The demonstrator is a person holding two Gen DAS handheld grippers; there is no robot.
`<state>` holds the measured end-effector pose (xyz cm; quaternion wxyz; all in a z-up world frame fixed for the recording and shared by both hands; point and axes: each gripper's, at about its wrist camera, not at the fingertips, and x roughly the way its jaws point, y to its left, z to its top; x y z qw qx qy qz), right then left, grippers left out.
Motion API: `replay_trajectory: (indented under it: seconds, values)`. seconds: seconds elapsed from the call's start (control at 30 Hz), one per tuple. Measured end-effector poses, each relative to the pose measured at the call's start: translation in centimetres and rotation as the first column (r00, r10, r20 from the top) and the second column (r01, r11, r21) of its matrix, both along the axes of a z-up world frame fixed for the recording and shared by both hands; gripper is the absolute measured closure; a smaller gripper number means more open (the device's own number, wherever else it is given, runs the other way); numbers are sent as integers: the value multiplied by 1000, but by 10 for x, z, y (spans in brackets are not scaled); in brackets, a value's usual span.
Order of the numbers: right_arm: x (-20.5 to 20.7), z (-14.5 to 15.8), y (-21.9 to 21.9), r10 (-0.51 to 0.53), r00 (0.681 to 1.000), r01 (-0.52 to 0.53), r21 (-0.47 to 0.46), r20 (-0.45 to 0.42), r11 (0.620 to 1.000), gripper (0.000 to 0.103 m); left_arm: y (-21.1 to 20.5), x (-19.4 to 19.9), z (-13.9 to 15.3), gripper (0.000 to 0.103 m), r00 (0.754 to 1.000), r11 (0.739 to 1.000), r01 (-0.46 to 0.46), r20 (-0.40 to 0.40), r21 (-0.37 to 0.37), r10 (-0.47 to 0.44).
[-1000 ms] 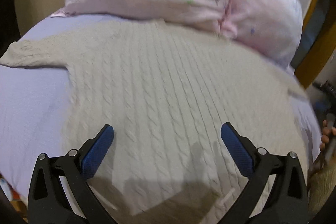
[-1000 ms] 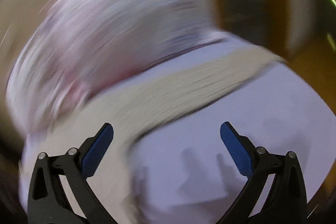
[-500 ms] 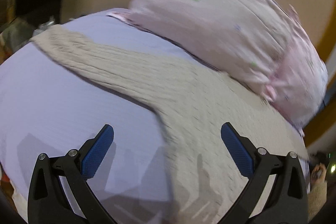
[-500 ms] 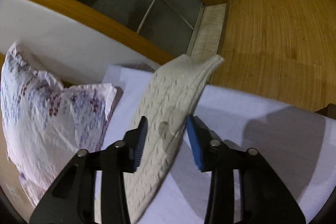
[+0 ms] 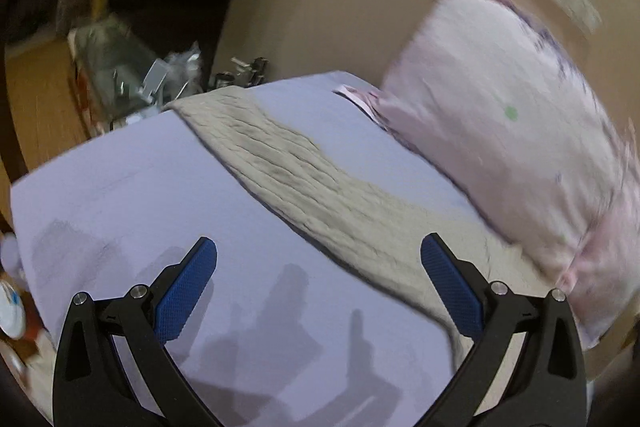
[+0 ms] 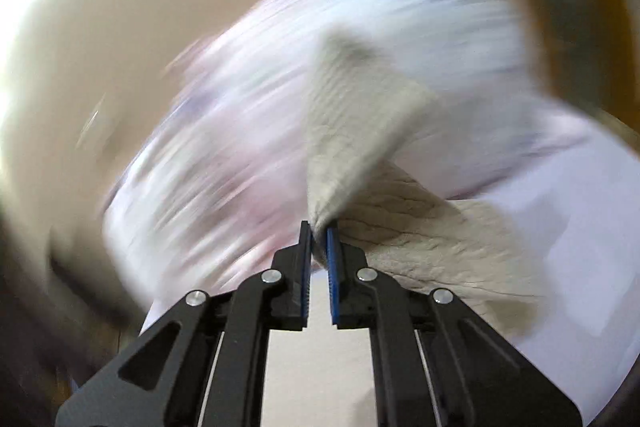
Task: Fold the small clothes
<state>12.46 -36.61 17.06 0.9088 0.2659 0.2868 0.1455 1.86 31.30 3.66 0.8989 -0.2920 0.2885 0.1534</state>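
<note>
The right tongs (image 6: 319, 231) are clamped on a fold of the beige knit sweater (image 6: 420, 239), which is pulled up toward 12 o'clock in front of the blurry pink pillow (image 6: 248, 147). The left tongs (image 5: 318, 267) are spread wide with nothing gripped, held over the lavender bed sheet (image 5: 140, 195). The sweater's sleeve (image 5: 280, 155) is laid out from 10 to 4 o'clock, pillow (image 5: 500, 131) just beside it at 2.

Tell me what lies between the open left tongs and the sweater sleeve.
Only bare lavender sheet separates the left tongs from the sweater sleeve, as the left wrist view shows.
</note>
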Motion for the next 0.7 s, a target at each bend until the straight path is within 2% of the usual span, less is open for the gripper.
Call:
replay_trajectory:
  seconds: [0.03, 0.07, 0.1, 0.13, 0.17, 0.27, 0.4, 0.47, 0.53, 0.7]
  values:
    - [4, -1, 31, 82, 997, -83, -22, -11, 996, 91, 6, 0, -1, 1, 1000, 999, -14, 9, -32, 15]
    - [9, -7, 77, 210, 976, -212, -44, -51, 976, 87, 13, 0, -2, 1, 1000, 998, -26, 13, -62, 27]
    - [10, -12, 99, 271, 960, -275, -44, -74, 961, 83, 19, 2, -4, 1, 999, 995, -40, 11, -94, 41]
    - [11, -19, 129, 348, 931, -354, -39, -110, 934, 71, 22, 4, -6, 4, 999, 993, -43, 12, -114, 45]
    - [10, -23, 145, 376, 918, -383, -41, -126, 923, 54, 26, 6, -7, 8, 999, 991, -46, 15, -127, 48]
    - [3, -24, 143, 349, 932, -356, -57, -101, 933, 31, 46, 15, -11, 16, 997, 979, -74, 8, -191, 77]
    - [2, -29, 92, 254, 959, -258, -22, -125, 966, 25, 69, 28, -22, 28, 993, 948, -113, 2, -296, 119]
    - [1, -34, 70, 201, 968, -205, -7, -149, 979, 25, 80, 35, -32, 36, 990, 922, -138, -12, -362, 143]
    - [-4, -41, 45, 141, 975, -143, 0, -170, 990, 25, 93, 36, -42, 40, 982, 885, -168, 8, -434, 190]
    - [-19, -58, 4, 65, 981, -56, 50, -185, 997, 23, 110, 48, -45, 49, 973, 855, -200, 4, -478, 229]
